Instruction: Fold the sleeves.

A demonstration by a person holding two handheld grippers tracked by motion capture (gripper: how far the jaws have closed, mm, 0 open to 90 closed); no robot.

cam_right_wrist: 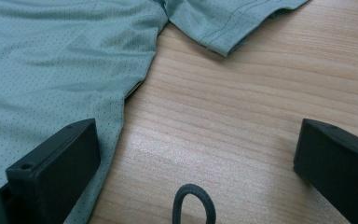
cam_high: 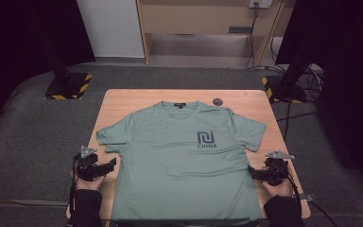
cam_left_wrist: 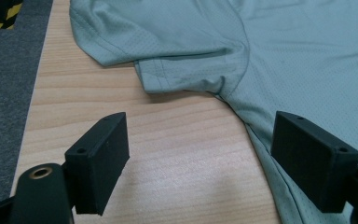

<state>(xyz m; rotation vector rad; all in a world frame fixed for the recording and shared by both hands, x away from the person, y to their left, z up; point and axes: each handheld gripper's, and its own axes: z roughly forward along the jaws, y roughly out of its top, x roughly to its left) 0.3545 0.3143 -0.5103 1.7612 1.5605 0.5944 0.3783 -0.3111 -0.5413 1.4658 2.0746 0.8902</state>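
Green and spread flat, one shirt [cam_high: 179,165] covers the middle of the table [cam_high: 123,101]. Two grippers flank it, jaws wide apart and empty: left gripper [cam_high: 108,166] beside its left hem, right gripper [cam_high: 253,173] beside its right. One dark disc [cam_high: 217,101] lies beyond the collar.

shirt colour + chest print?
T-shirt: muted sage green; dark grey logo reading CHINA. Clearest in the high view.

High view overhead, gripper views close, sharing t-shirt [cam_high: 179,156] edges
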